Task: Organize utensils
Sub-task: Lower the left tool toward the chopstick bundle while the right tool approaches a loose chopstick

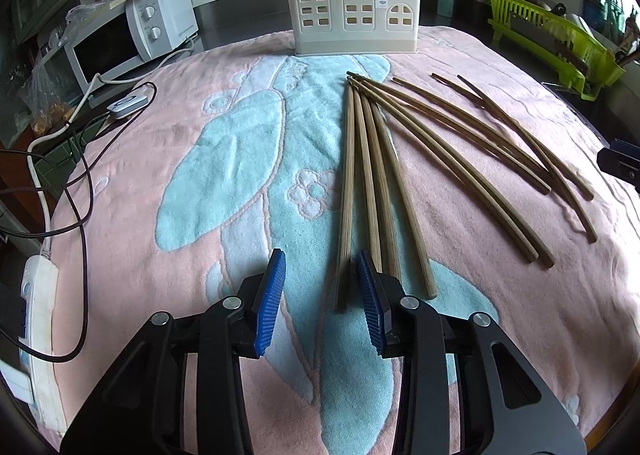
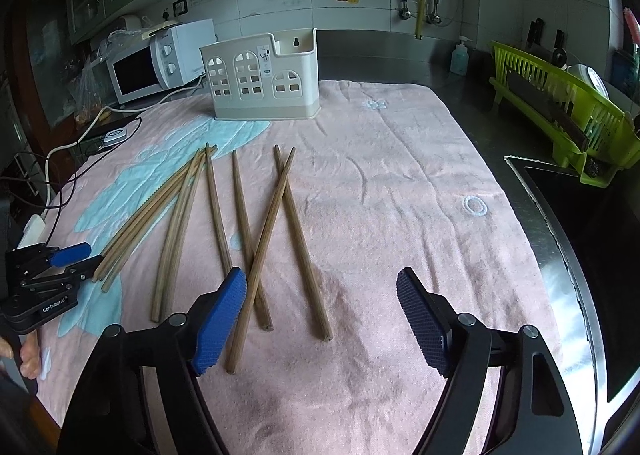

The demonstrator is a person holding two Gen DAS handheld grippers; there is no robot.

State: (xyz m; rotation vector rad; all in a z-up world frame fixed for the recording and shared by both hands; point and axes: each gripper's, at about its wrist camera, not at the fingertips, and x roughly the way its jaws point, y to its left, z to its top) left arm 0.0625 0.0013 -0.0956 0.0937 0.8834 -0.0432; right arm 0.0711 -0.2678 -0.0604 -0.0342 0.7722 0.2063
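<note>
Wooden chopsticks lie loose and fanned out on the pink and blue towel that covers the counter, with the cream utensil holder standing upright at the towel's far edge, well apart from them. The left gripper has its blue pads partly apart around the near end of the leftmost chopstick, not pressing on it. The right gripper stands wide open over the near ends of the crossed pair, gripping nothing.
</note>
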